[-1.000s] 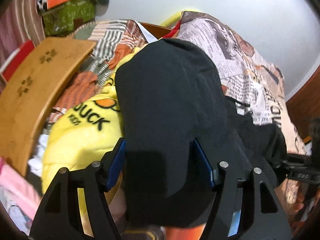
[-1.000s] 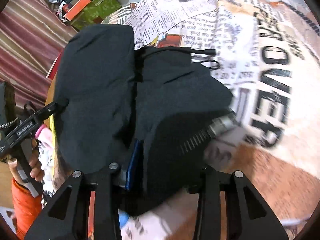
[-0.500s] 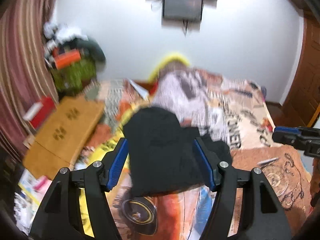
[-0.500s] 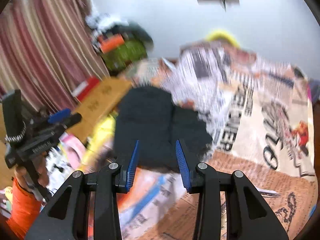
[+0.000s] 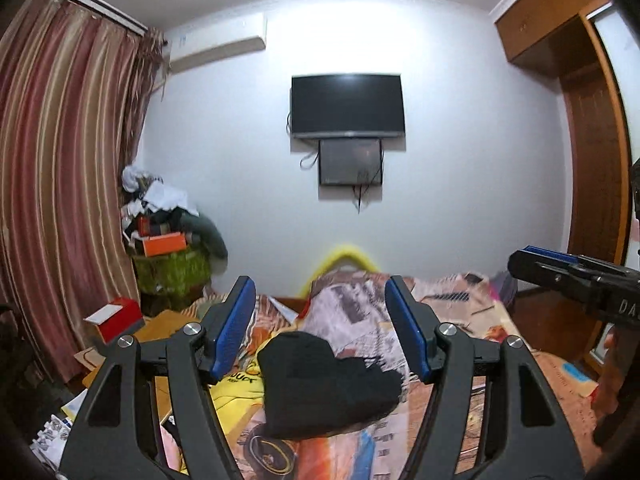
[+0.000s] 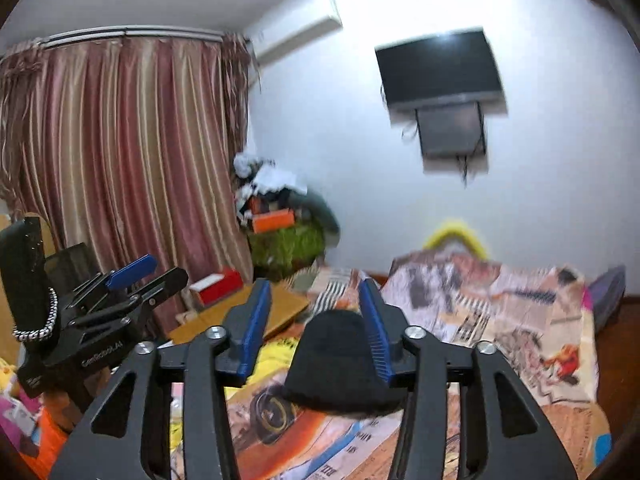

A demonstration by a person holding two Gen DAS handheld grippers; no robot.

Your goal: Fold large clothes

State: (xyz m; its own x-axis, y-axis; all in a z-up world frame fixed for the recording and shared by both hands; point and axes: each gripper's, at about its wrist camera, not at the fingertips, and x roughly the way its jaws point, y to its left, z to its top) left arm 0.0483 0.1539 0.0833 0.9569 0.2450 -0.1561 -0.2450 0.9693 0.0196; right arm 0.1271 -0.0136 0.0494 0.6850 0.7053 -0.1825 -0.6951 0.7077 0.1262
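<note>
Looking along the left gripper (image 5: 320, 312), its blue-padded jaws stand wide apart with nothing between them. Beyond them the folded black garment (image 5: 326, 386) lies on the printed bedspread (image 5: 452, 312), partly over a yellow cloth (image 5: 236, 390) with a word ending "UCK". The right gripper (image 5: 532, 258) juts in at the right edge, its lettering cut off.

From the right wrist view, the right gripper (image 6: 314, 316) is opening, pads clear of the black garment (image 6: 340, 364) lying beyond. The left gripper (image 6: 136, 270) at left bears small white lettering, too blurred to read surely.
</note>
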